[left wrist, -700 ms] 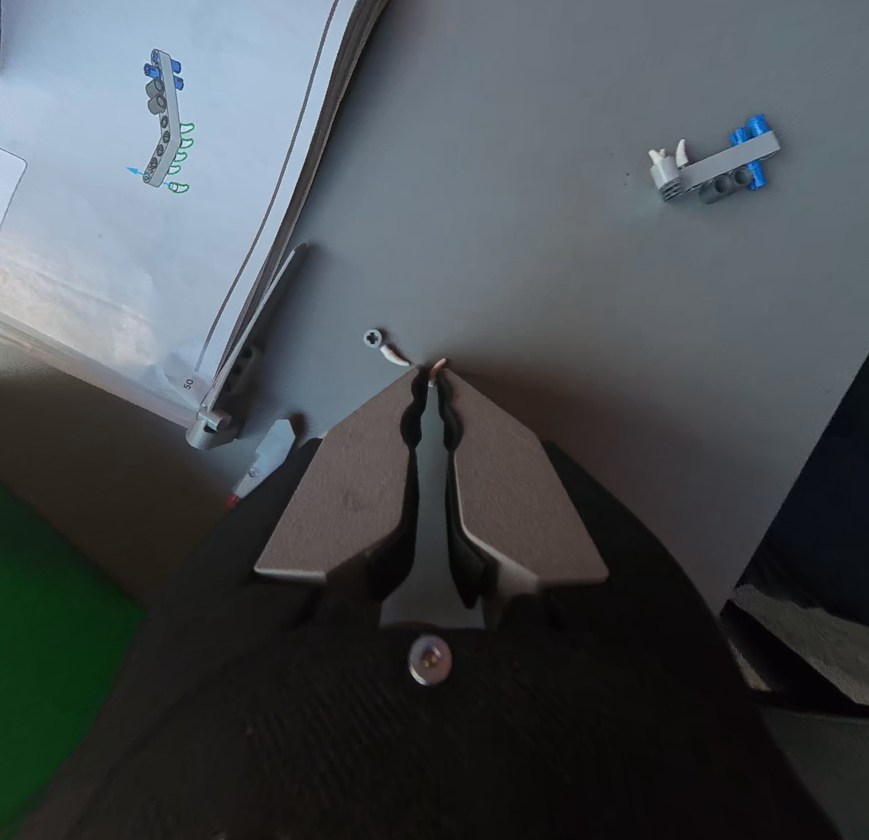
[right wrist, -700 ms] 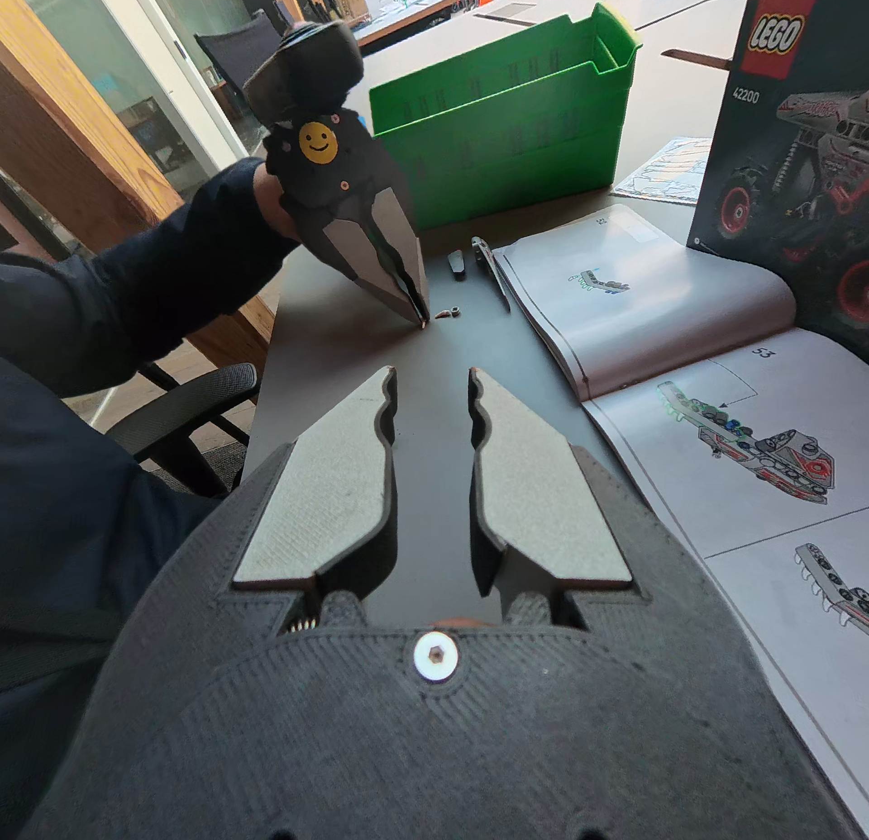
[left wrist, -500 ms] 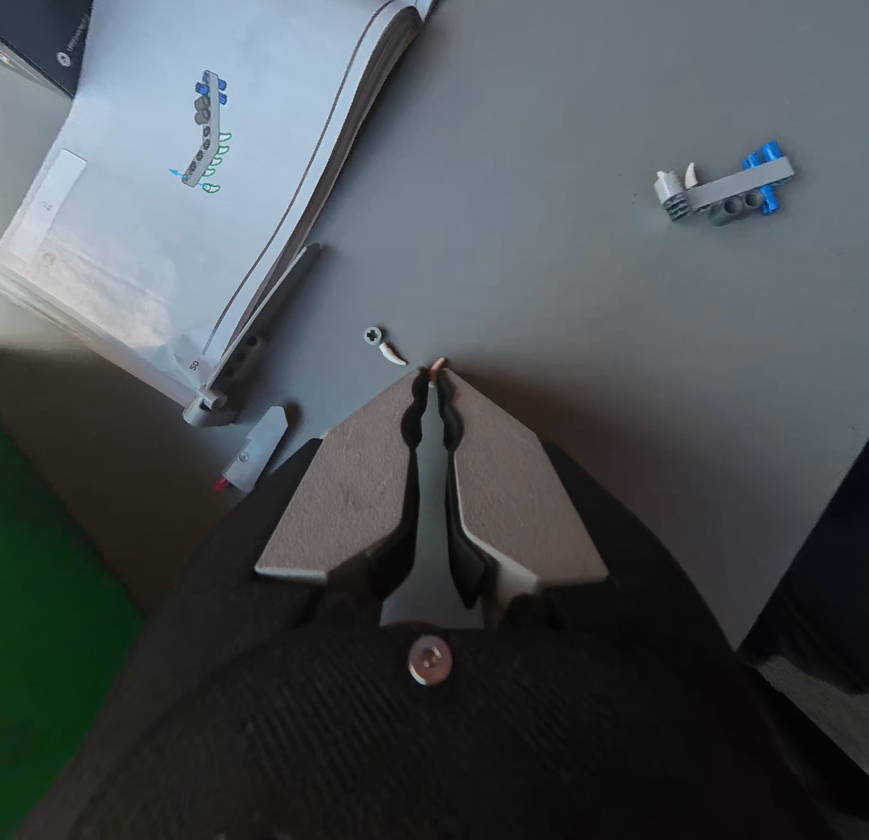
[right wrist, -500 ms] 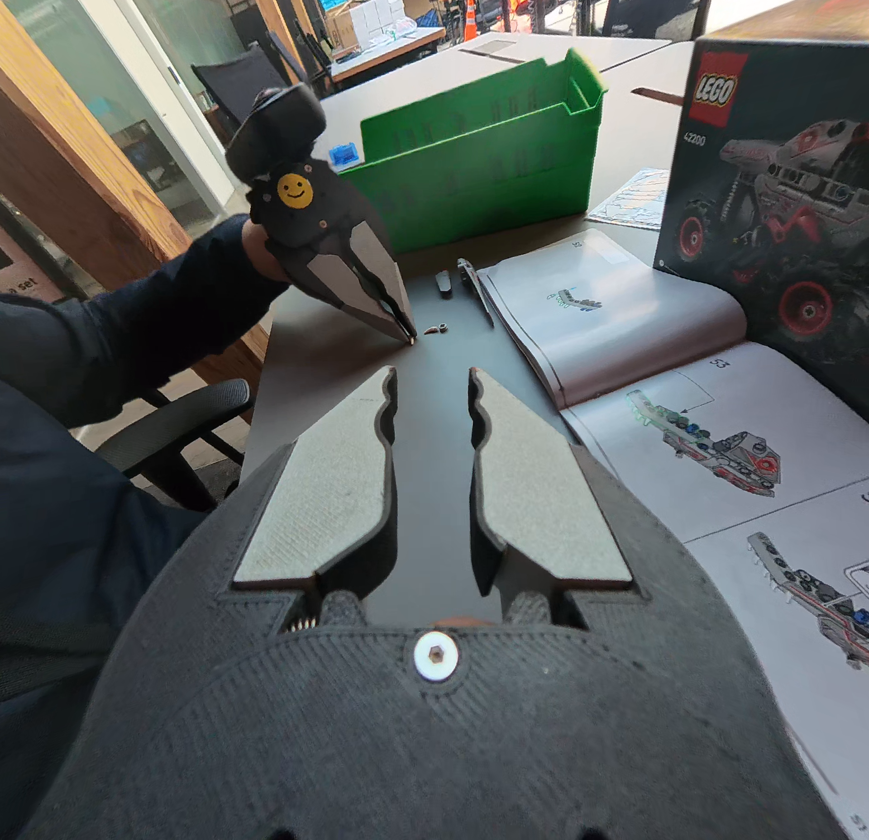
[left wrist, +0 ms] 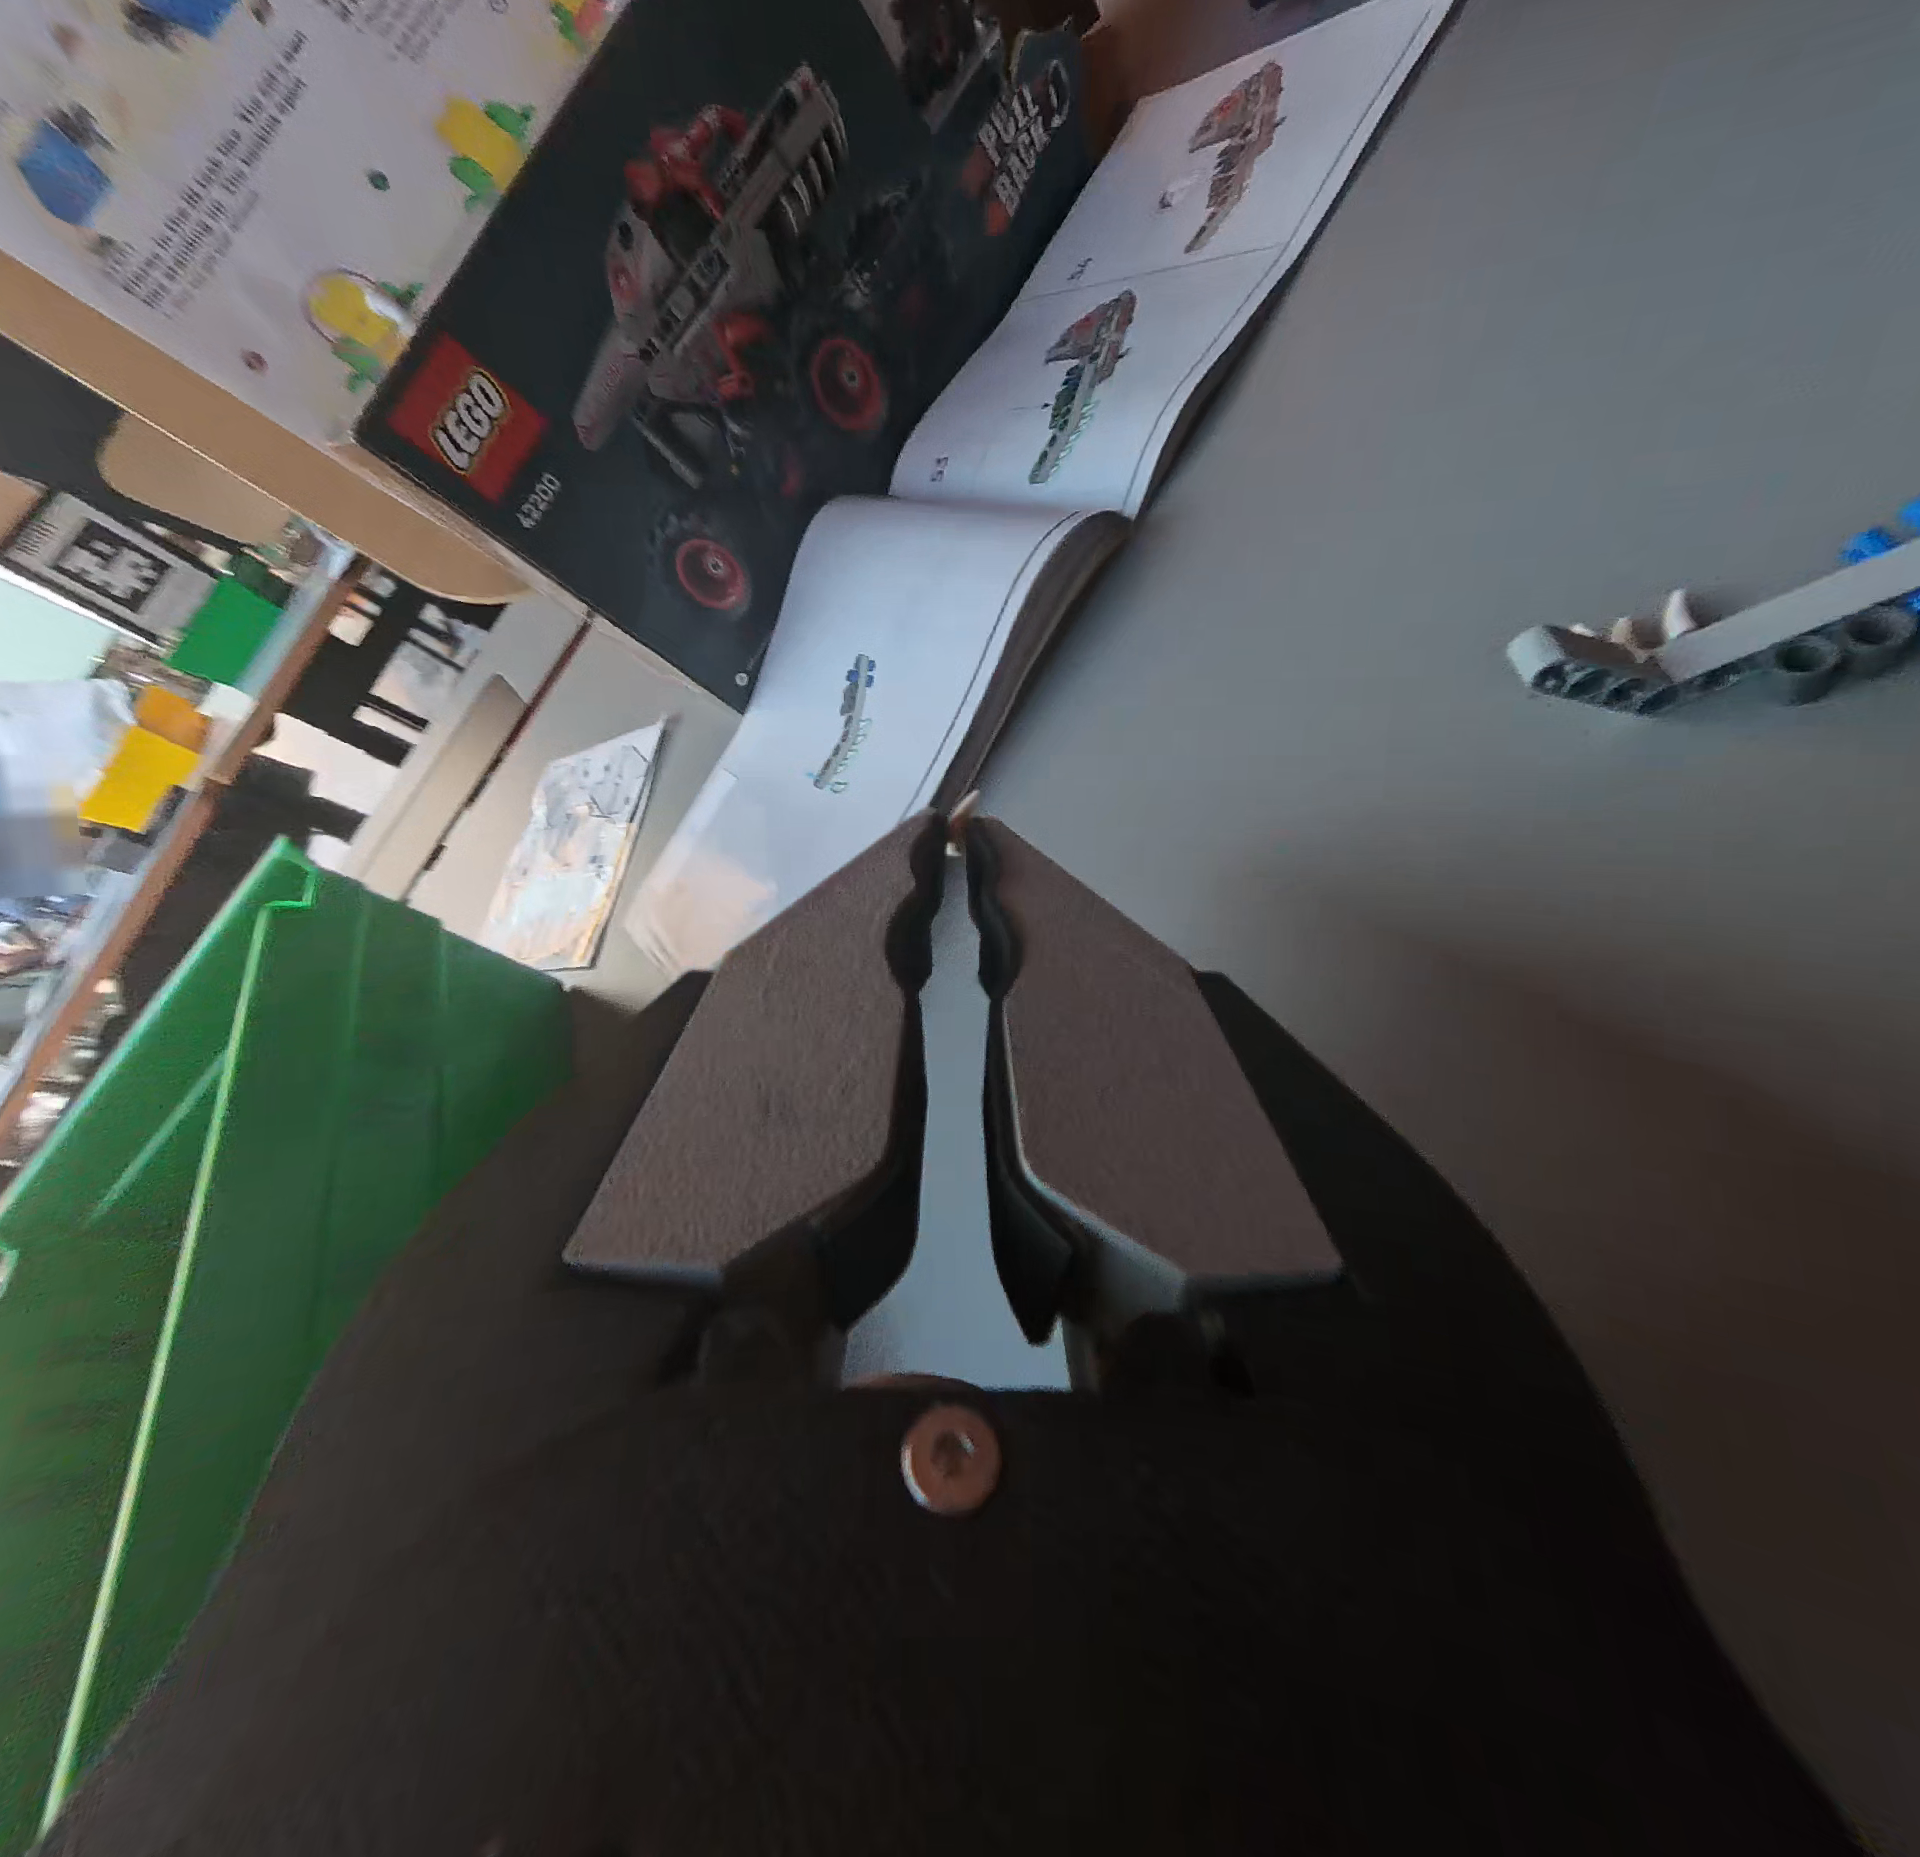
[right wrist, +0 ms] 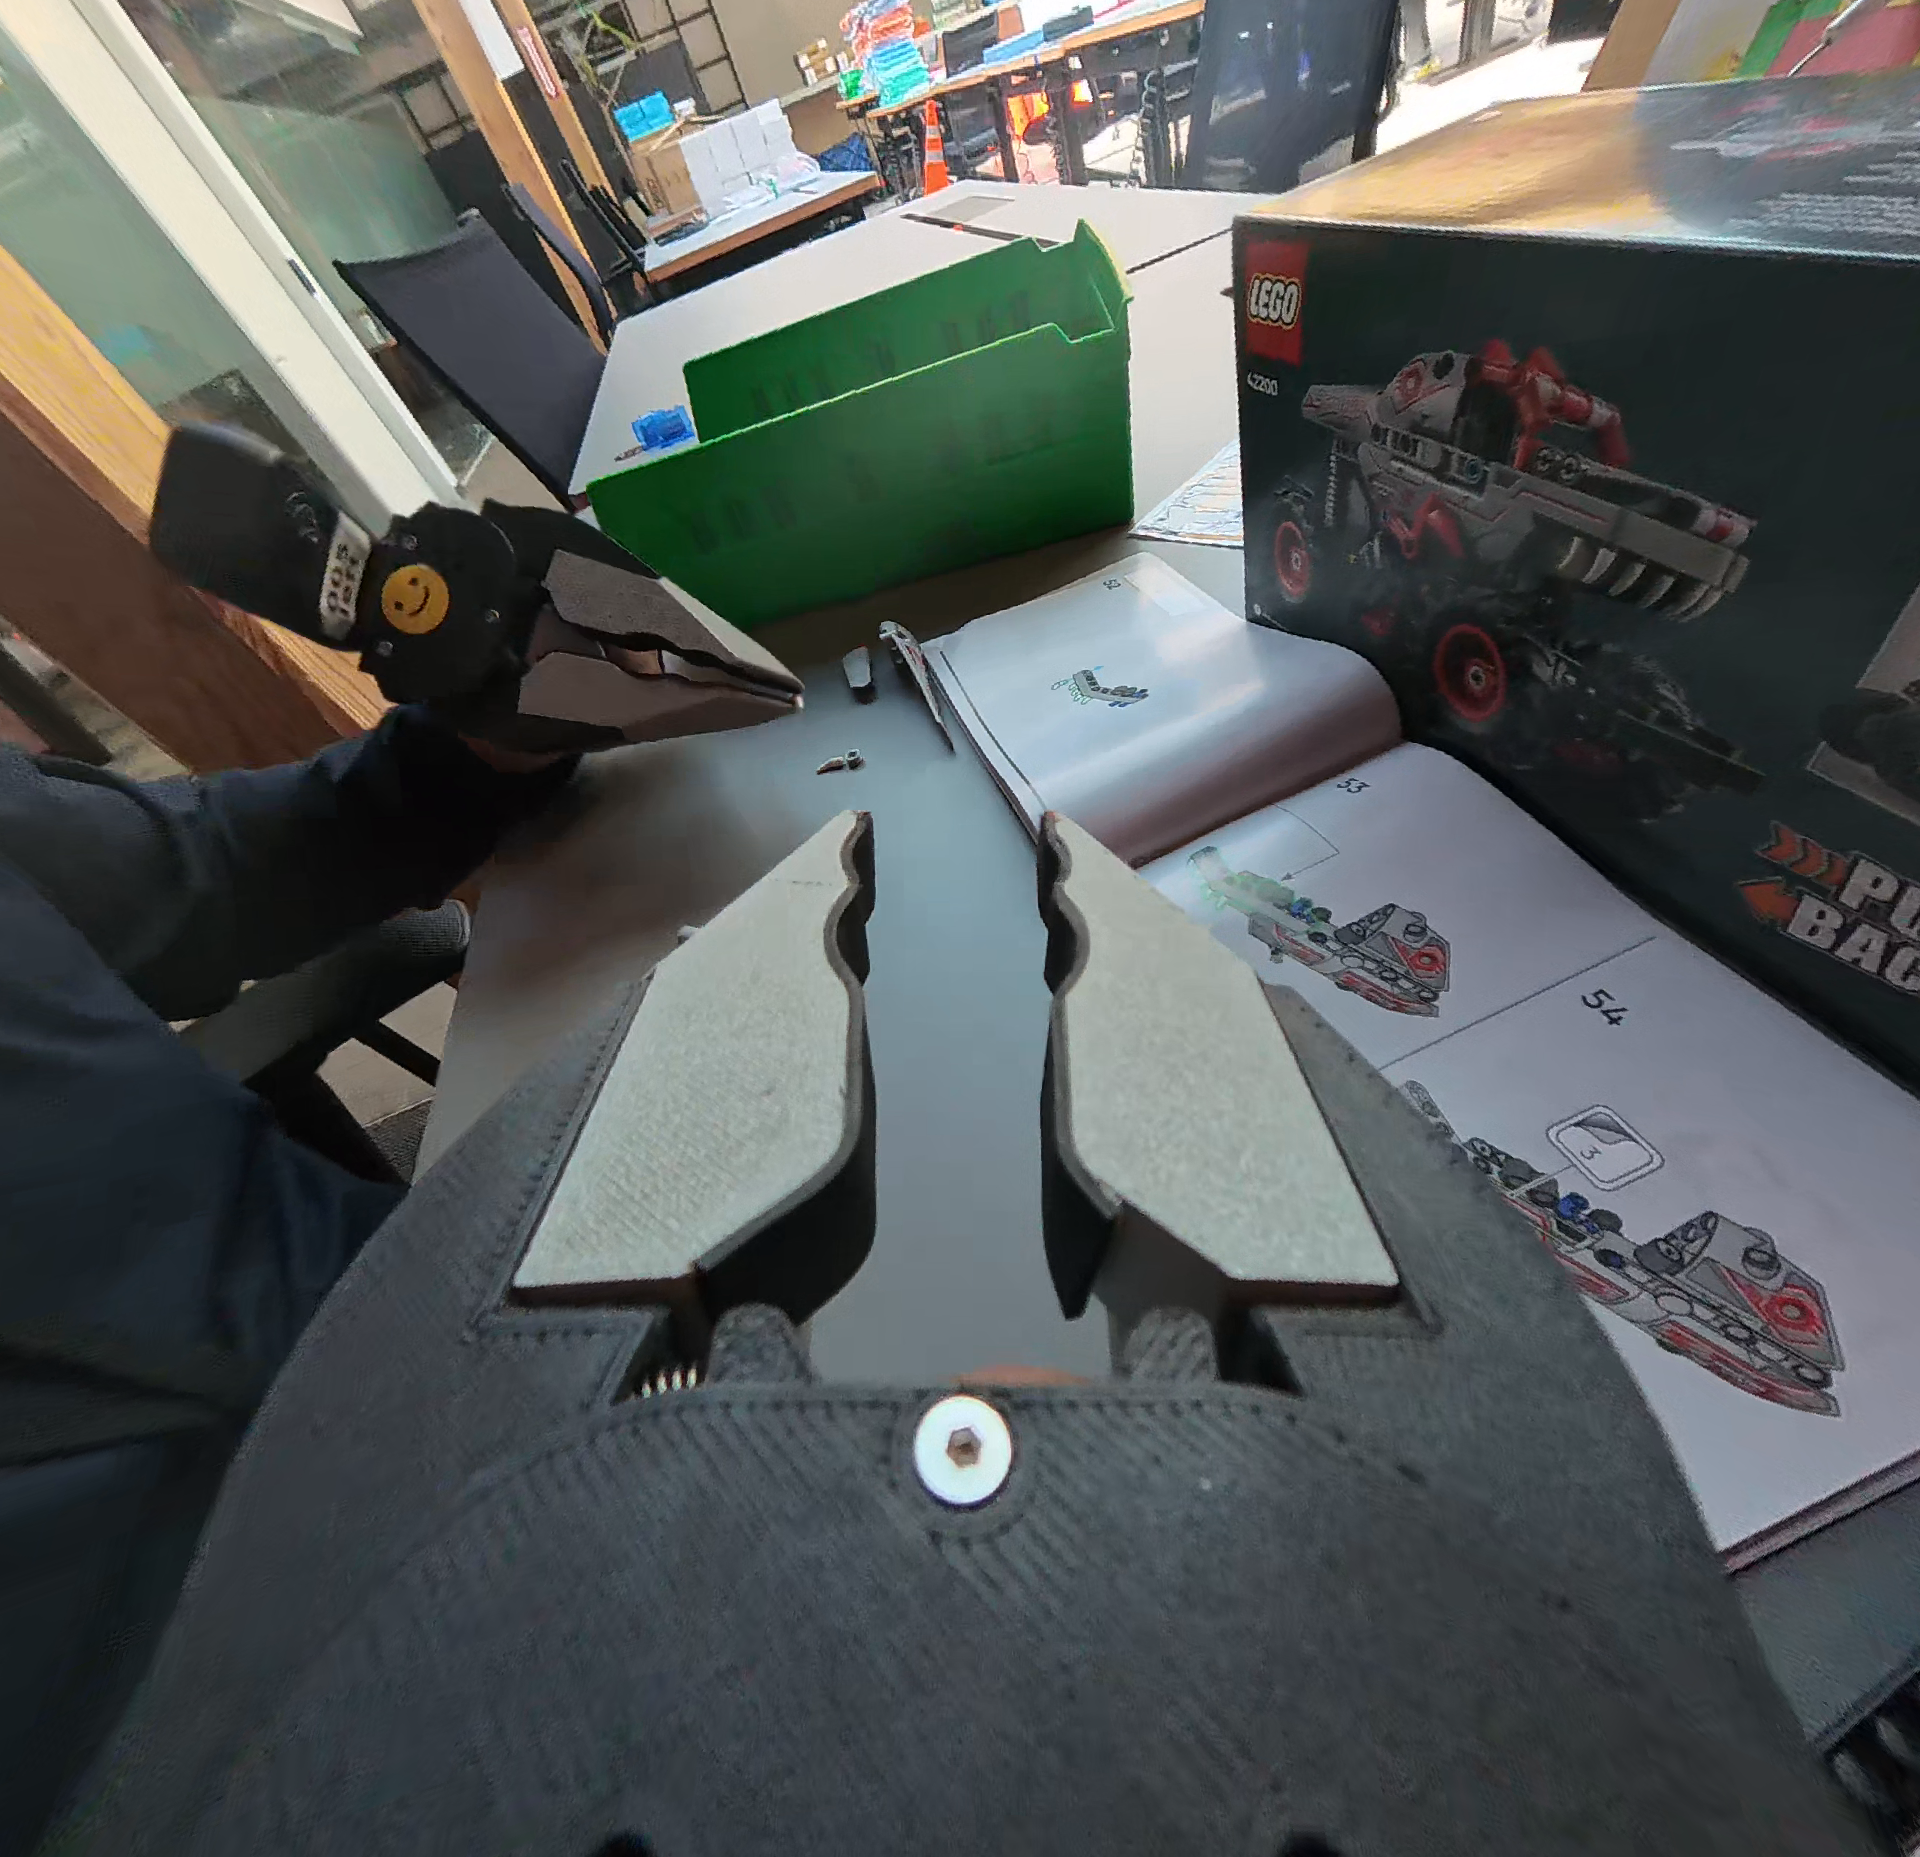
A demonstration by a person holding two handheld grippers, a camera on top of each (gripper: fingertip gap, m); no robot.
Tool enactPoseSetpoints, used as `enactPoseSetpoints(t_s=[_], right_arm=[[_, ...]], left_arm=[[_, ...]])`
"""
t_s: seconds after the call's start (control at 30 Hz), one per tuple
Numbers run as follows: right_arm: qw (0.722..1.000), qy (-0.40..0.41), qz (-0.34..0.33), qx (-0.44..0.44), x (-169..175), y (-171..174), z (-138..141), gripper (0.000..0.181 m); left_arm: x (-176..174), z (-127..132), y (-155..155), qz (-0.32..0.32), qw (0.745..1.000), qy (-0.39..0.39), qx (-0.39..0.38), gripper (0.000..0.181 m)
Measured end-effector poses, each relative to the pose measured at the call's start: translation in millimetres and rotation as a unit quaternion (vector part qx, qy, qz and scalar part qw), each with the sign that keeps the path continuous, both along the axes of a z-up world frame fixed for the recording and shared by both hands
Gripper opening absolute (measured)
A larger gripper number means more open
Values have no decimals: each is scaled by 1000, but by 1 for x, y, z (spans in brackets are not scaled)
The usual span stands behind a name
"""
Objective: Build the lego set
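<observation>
My left gripper [left wrist: 956,833] is shut on a small white tooth piece [left wrist: 962,808] that sticks out of its tips. It is held above the grey table, lying almost level; it also shows in the right wrist view [right wrist: 795,701]. A grey beam assembly [left wrist: 1714,654] with blue pins and white teeth lies on the table to its right. My right gripper [right wrist: 951,841] is open and empty over the table. Ahead of it lie another small tooth and a pin [right wrist: 840,763].
An open instruction booklet [right wrist: 1351,872] lies at the right, with the set's dark box [right wrist: 1558,508] standing behind it. A green bin [right wrist: 862,477] stands at the back. Two loose grey parts [right wrist: 857,669] lie by the booklet's left edge. A person's dark sleeve [right wrist: 208,872] is at the left. About 20 cm separates my left fingertips from my right.
My left gripper has lifted off the table with the white tooth and tipped from pointing down to nearly level. The right gripper stays open and has shifted only slightly.
</observation>
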State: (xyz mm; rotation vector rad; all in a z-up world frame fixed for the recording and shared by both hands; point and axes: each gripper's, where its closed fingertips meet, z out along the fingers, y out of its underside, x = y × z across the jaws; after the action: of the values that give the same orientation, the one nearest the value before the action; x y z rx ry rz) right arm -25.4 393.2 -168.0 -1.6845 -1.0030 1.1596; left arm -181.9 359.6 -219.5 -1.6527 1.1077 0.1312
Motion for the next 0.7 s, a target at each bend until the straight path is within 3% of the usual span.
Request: enactPoseSetpoints(t_s=[0.1, 0.4, 0.7], right_arm=[[1000, -2, 3, 4, -2, 0, -3, 28], [1000, 9, 26, 5, -15, 1, -14, 28], [994, -19, 27, 102, -34, 1, -23, 26]], left_arm=[[-1, 6, -2, -6, 999, 13, 35, 1], [-14, 12, -6, -6, 995, -93, -17, 1], [-29, 18, 0, 16, 992, -127, -20, 1]])
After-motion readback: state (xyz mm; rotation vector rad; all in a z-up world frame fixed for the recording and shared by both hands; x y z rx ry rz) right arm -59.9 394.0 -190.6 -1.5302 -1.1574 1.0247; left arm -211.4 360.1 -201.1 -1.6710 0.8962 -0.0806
